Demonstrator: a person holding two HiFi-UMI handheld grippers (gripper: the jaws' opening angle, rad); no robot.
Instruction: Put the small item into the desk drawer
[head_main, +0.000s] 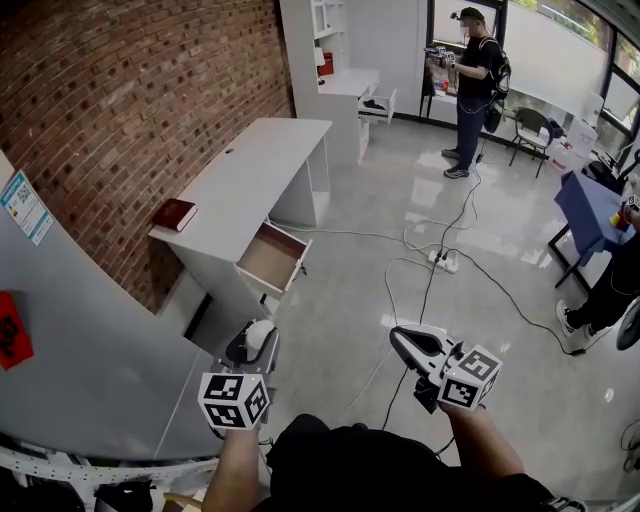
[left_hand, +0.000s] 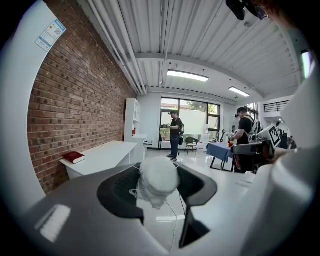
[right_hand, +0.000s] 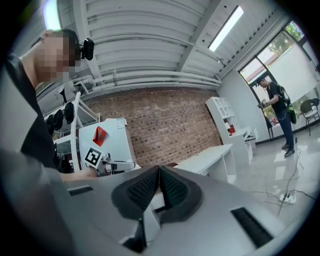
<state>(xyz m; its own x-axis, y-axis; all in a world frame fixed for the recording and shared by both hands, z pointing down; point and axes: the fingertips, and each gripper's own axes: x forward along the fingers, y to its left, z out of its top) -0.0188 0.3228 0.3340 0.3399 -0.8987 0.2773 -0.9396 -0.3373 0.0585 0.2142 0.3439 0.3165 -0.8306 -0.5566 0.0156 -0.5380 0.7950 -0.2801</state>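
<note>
The left tongs (left_hand: 158, 187) are clenched on a small white fluffy item (left_hand: 159, 176), which is held in the air near the person, well apart from the open drawer (head_main: 270, 260) of the white counter (head_main: 255, 165). The right tongs (right_hand: 159, 172) are pressed together, with nothing caught between them. A red book (head_main: 174, 214) is seen lying on the counter.

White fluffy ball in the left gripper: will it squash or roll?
Probably soft and light: the white fluffy ball looks fibrous, loose threads trailing, so the left gripper likely squashes it. Rounded, it may roll slightly, though fuzz should grip.
</note>
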